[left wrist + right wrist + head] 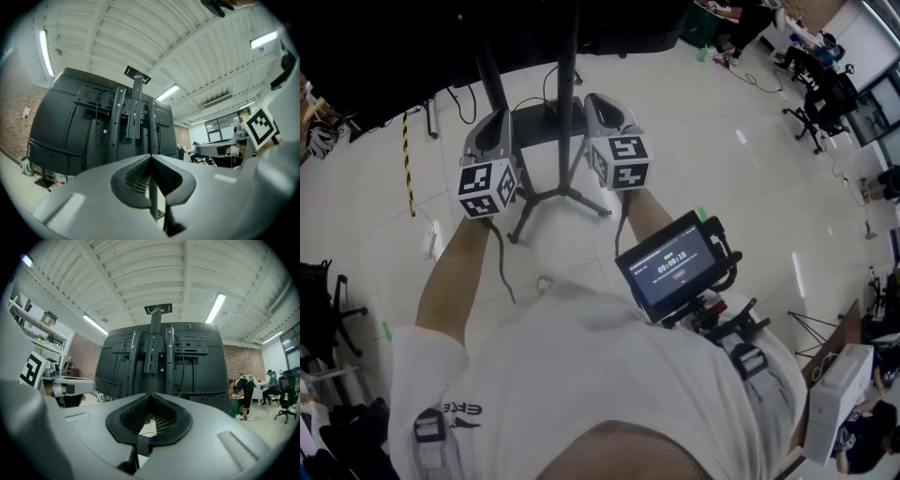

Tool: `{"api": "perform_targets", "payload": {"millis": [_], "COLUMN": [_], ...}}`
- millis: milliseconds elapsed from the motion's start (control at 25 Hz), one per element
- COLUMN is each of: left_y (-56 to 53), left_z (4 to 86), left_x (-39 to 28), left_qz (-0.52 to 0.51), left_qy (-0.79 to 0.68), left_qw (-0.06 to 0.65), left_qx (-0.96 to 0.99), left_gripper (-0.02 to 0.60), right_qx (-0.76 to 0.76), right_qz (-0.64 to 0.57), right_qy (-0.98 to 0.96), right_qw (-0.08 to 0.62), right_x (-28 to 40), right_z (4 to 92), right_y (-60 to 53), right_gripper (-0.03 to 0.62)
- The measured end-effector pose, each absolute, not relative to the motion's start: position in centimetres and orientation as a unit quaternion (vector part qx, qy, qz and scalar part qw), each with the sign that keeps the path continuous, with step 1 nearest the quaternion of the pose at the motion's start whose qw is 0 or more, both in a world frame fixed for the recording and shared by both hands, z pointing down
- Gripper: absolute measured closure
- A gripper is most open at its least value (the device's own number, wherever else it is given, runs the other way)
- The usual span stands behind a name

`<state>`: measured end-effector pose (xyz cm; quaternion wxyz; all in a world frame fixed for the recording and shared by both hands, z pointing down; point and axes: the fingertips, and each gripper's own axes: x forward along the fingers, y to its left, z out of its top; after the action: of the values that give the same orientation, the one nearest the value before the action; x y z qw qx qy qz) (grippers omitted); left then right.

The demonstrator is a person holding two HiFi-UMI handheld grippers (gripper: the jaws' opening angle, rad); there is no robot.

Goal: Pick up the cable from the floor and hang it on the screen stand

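left gripper point(150, 156): grey plastic, jaws together, empty, facing black screen stand point(136, 112)
right gripper point(151, 393): same, closed, empty
why: prob. start pose; cable not picked yet

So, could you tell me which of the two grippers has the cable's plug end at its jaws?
The right gripper: a small dark square plug sits between its shut jaws. The left gripper pinches only a thin run of cable.
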<state>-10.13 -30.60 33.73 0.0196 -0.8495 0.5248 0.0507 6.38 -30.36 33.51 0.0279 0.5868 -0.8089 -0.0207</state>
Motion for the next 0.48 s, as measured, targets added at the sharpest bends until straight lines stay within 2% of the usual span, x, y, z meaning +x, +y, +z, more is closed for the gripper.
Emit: {"api": "perform_targets", "payload": {"millis": [200, 480], "left_y": [-25.4, -13.7], "left_z": [35.5, 39.1], "left_x": [-7.2, -1.3], "left_qz": [0.054, 0.041], "left_qy": [0.551, 0.59], "left_qw": [0.007, 0.001], "left_qx": [-0.833, -0.806], "left_gripper": [0.58, 0.58], "right_qx": [0.564, 0.541], "right_qz": [-0.009, -0.011], "right_qy": [-0.825, -0.84], "right_qw": [0.031, 0.035], "right_x": [8.8, 15.9], "right_z": [34.9, 38.0], "right_y": [-26.0, -15.1], "right_gripper": [0.582, 0.582]}}
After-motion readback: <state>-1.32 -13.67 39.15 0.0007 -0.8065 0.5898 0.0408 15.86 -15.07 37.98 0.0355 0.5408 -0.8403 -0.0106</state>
